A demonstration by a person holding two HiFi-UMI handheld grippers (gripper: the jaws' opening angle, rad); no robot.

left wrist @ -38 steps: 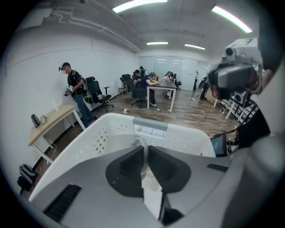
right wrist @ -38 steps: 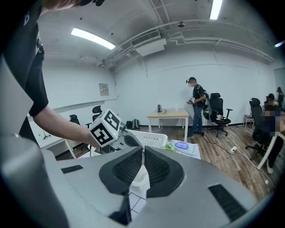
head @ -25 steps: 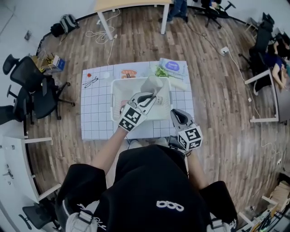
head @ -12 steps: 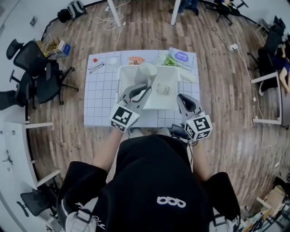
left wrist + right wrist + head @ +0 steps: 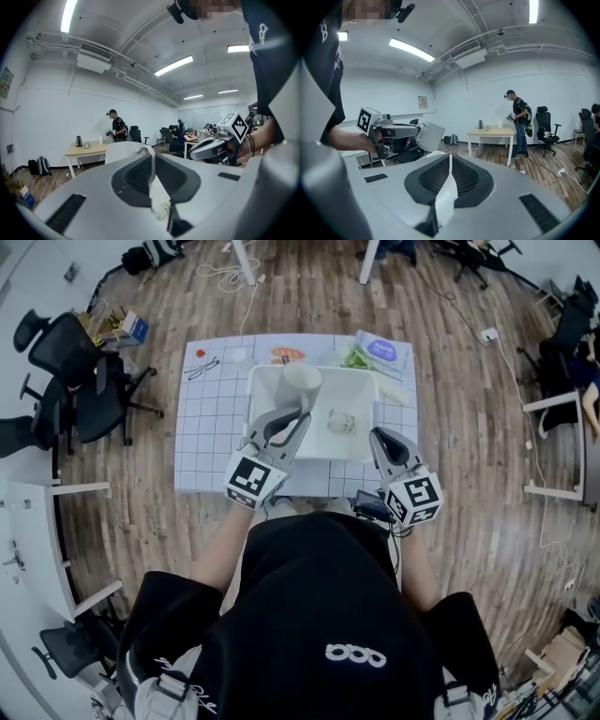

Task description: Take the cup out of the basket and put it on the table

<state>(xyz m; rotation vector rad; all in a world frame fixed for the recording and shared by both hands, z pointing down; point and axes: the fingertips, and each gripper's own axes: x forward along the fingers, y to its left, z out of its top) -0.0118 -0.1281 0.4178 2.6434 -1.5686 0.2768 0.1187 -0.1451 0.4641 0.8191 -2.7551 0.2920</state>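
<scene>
Head view: my left hand-held gripper reaches out over the white basket and pinches the wall of the white cup, which shows over the basket's far left corner. The basket stands on the gridded desk, and a small pale thing that I cannot make out lies on its floor. My right hand-held gripper hangs at the basket's near right corner, jaws pressed together, with nothing in them. Beyond the basket a blue packet lies on the desk's far right part. Left gripper view: my two jaws meet on the cup's thin rim, one pad inside and one outside, and the cup's rounded body shows behind the left jaw. To the right I see my other hand-held gripper with its marker cube, held level and apart from the cup. Far off, a person stands by a wooden table. Right gripper view: my jaws are shut tight and empty. To the left, the other hand-held gripper holds the cup in the air, tilted, its open mouth turned up and away from the jaws.
</scene>
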